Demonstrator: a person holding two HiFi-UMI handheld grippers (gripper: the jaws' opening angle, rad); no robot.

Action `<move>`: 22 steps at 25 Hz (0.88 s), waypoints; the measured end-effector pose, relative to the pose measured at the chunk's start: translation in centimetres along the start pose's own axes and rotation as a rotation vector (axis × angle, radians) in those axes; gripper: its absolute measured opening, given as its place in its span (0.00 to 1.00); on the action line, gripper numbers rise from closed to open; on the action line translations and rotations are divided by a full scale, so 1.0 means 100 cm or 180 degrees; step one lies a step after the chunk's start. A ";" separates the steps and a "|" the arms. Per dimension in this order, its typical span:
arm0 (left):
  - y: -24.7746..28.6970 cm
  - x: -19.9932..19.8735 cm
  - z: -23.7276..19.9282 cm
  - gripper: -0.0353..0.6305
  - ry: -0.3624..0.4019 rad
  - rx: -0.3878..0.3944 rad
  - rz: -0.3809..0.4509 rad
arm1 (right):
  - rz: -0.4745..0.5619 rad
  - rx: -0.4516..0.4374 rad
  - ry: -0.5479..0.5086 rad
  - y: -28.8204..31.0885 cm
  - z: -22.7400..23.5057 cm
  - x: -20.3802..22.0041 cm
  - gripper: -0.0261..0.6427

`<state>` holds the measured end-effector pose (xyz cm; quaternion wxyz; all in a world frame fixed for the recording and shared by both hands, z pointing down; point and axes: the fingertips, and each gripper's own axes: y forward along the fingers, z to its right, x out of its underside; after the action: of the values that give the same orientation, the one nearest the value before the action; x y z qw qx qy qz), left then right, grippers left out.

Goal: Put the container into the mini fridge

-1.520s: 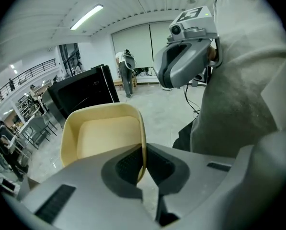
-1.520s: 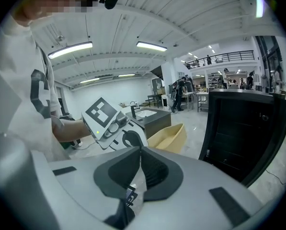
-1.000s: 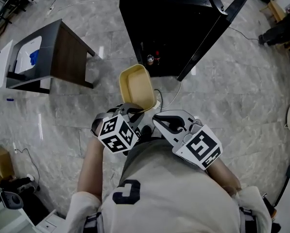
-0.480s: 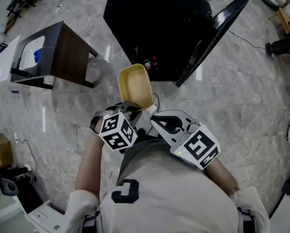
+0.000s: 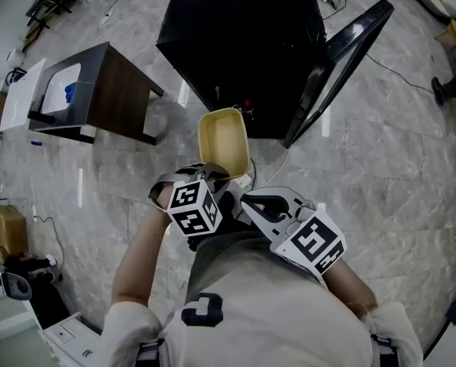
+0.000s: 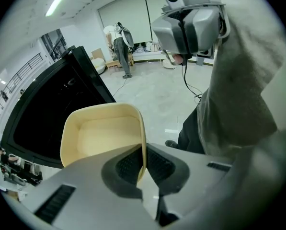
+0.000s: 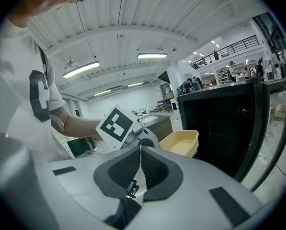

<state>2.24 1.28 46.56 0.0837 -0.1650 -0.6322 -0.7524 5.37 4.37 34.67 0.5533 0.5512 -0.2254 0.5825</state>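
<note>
The head camera looks steeply down from above the person's shoulders, with the mini fridge (image 5: 243,37) at 12 o'clock and the container (image 5: 224,140) near centre. The left gripper (image 6: 143,164) camera sits close behind its own jaws and faces the container at very near range, the mini fridge at 9 o'clock. The right gripper (image 7: 140,159) camera looks almost level from farther off, and shares the container and the mini fridge, at 3 o'clock, with both other views.

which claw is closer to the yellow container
Left. The left claw is clamped on the container, gripping its near wall. The right claw is shut and empty, apart from the container, which sits ahead of it.
</note>
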 end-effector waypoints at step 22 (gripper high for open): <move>0.104 0.076 -0.107 0.13 0.0697 -0.0193 -0.0212 | -0.0521 0.0479 0.0239 0.064 0.043 0.002 0.09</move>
<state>-2.87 -10.53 57.29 0.1222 -0.0631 -0.6013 -0.7871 1.36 -1.19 38.32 0.5641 0.5855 -0.1144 0.5709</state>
